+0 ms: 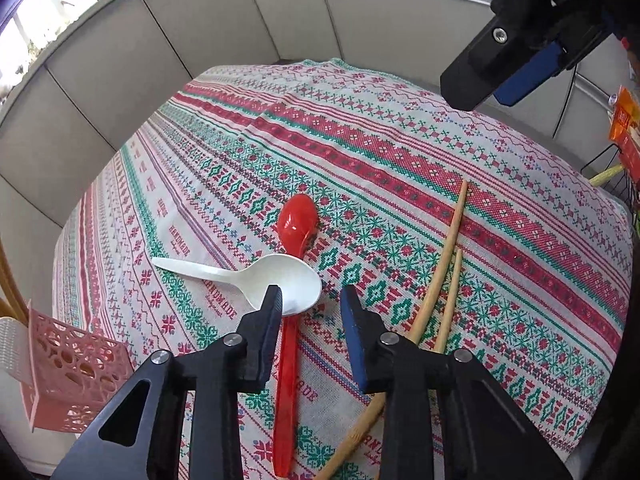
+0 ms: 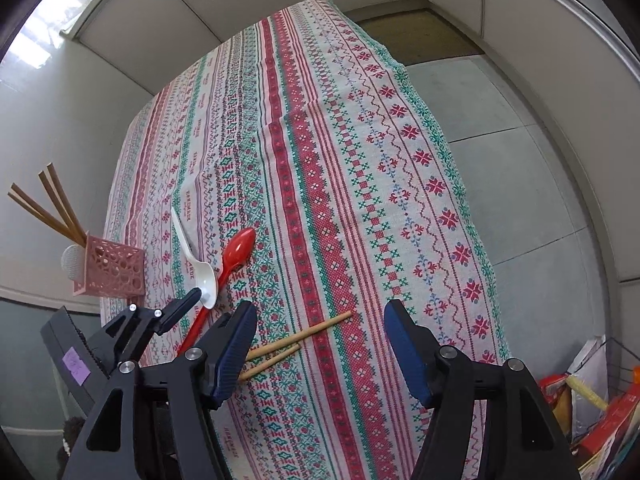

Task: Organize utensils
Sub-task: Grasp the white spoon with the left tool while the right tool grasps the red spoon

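Left gripper (image 1: pixel 312 300), nearest the lens at lower centre of the left wrist view: jaws partly narrowed, nothing clamped, pads not pressing anything. Red spoon (image 1: pixel 289 320): long axis running up the frame, bowl at centre, handle passing just inside the left finger (image 1: pixel 264 336), within the gap. White spoon (image 1: pixel 280 280): lying across the red one, bowl beside the left fingertip, handle pointing to the left of frame. Chopsticks (image 1: pixel 440 280): pair right of the gap, slanting toward upper right, outside the jaws. Right gripper (image 2: pixel 320 336): jaws wide, empty, over bare tablecloth (image 2: pixel 360 160); chopsticks' tips (image 2: pixel 304 340) between the fingers. Pink holder (image 2: pixel 112 268): left of frame, already holding chopsticks. Left gripper nearer the spoons; likely next pick, the red spoon.
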Tool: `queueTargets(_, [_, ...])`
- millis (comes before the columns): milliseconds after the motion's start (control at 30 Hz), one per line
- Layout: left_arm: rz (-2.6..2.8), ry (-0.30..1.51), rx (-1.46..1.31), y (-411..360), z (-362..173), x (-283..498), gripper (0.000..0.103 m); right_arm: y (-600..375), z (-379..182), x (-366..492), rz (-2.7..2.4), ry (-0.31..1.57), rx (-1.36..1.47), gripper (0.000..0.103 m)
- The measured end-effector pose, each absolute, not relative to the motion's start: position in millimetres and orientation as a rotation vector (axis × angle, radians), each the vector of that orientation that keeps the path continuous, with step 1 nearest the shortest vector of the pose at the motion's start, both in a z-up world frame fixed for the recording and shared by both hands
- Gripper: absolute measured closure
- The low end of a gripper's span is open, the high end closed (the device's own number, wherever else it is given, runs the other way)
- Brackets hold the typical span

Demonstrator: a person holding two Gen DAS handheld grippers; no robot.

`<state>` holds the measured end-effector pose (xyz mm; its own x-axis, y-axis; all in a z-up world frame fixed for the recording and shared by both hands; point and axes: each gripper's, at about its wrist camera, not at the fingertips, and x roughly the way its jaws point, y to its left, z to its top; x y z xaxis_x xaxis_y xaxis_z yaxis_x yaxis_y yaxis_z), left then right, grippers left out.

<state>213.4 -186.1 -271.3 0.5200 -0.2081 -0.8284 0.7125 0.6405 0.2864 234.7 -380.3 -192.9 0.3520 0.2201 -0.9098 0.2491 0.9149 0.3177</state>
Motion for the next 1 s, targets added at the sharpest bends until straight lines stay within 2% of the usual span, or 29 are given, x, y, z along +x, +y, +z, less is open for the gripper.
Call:
queueTargets(133, [-0.583,0.830,0.711,-189.4,-271.6,213.4,0.098,-379.2,-195.0,235.9,-0.020,1.227,0.443,0.036])
queueTargets(267, [-0.581,0.819,0.669,-184.6,-255.5,215.9,0.099,-378.4,-197.2,238.1,-0.026,1.229,0.455,0.036])
queueTargets(533, [-0.553,0.828,0.411,-147.6,-198.1,226.5,0.101,-368.8,-210.4,249.3,-0.019,1.257,0.509,0.036])
queueTargets(833, [-0.526,0.950,0.115,-86.7,-155.8,219.3,0.101,-351.4,-228.4,277.2,-0.054,1.292,0.580,0.036])
queueTargets(1000, [-0.568,0.989,-0.014,-60.7,-145.4,213.1,0.101,-331.3,-234.8,297.5,-0.036,1.313,0.570,0.040])
